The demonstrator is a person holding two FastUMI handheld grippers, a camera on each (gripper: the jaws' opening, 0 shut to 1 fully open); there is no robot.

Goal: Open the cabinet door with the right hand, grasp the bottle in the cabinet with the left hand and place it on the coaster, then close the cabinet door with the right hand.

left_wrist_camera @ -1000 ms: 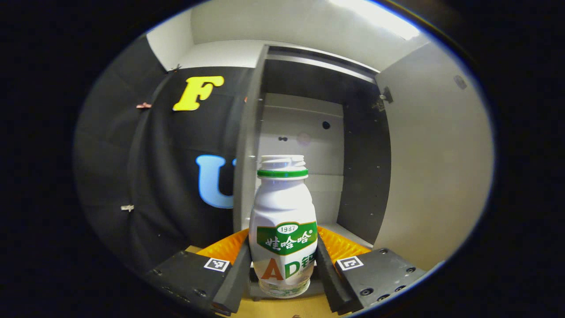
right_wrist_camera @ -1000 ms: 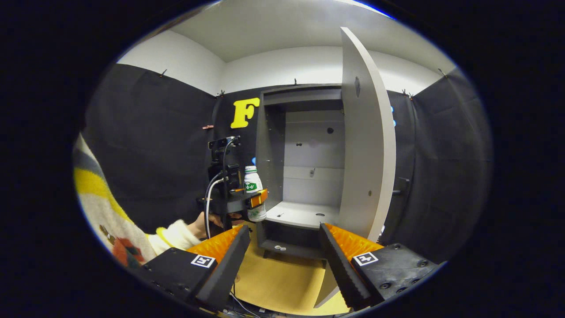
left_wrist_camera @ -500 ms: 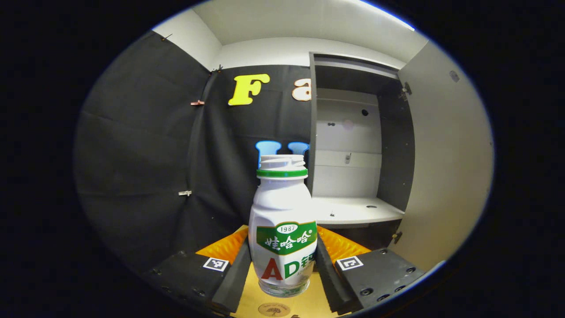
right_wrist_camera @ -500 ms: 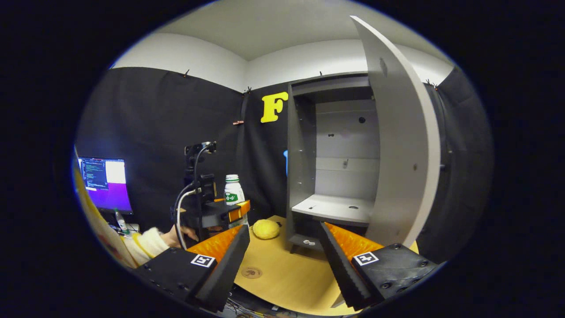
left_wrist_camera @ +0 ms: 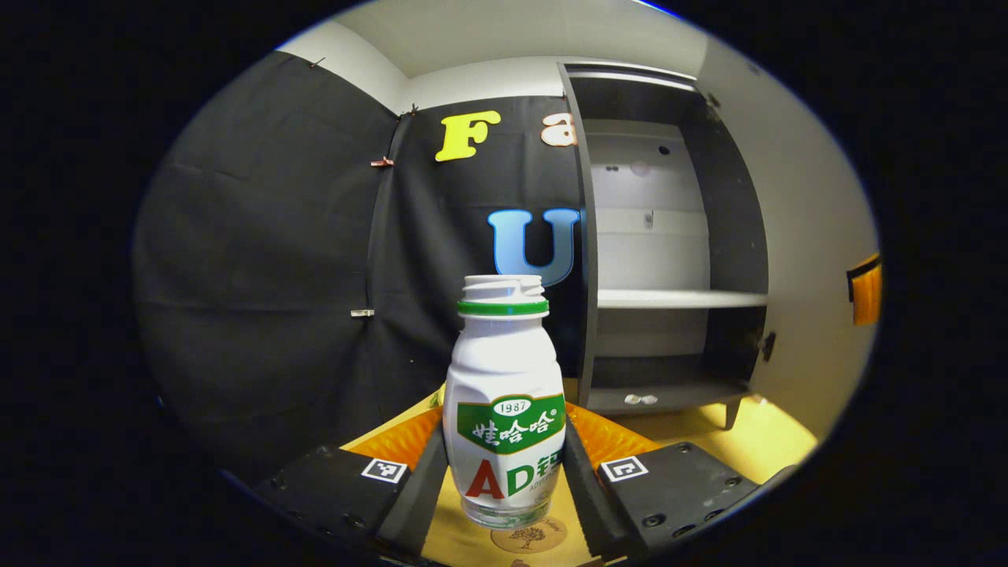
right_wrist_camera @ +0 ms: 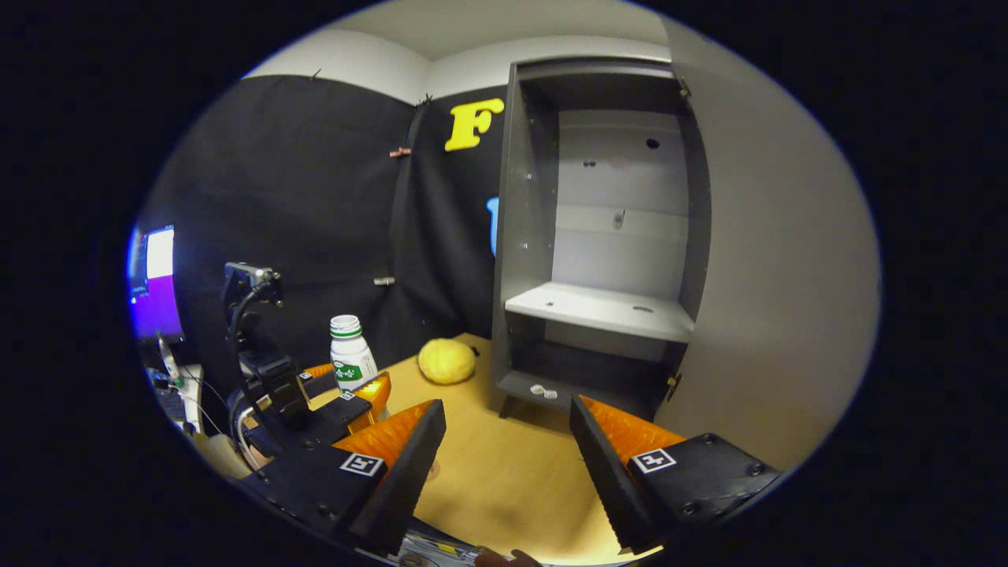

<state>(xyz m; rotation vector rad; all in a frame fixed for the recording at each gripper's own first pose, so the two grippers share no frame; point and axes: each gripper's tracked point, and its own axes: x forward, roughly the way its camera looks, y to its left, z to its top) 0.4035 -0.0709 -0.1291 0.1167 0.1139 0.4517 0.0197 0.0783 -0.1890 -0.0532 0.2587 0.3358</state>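
Note:
A white bottle [left_wrist_camera: 504,402] with a green label and green neck ring stands upright between my left gripper's [left_wrist_camera: 504,431] fingers, which are shut on its lower body. Just beneath its base lies a round coaster [left_wrist_camera: 529,537] on the yellow table, partly covered by the bottle. I cannot tell if the two touch. The grey cabinet [left_wrist_camera: 669,236] stands wide open to the right, its door [left_wrist_camera: 795,236] swung out. In the right gripper view my right gripper [right_wrist_camera: 505,409] is open and holds nothing, in front of the cabinet [right_wrist_camera: 598,236] and beside the door [right_wrist_camera: 780,276]. The bottle [right_wrist_camera: 351,362] and left gripper [right_wrist_camera: 339,402] are low at the left.
A yellow rounded object [right_wrist_camera: 446,361] lies on the table [right_wrist_camera: 504,480] left of the cabinet's foot. A lit monitor [right_wrist_camera: 157,283] stands at the far left. Small pale bits [right_wrist_camera: 540,390] lie on the cabinet's bottom shelf. Black cloth walls close the back and left.
My left gripper has carried the bottle away from the cabinet, leftward and down, until the coaster lies under it. My right gripper has sunk lower and turned, staying open.

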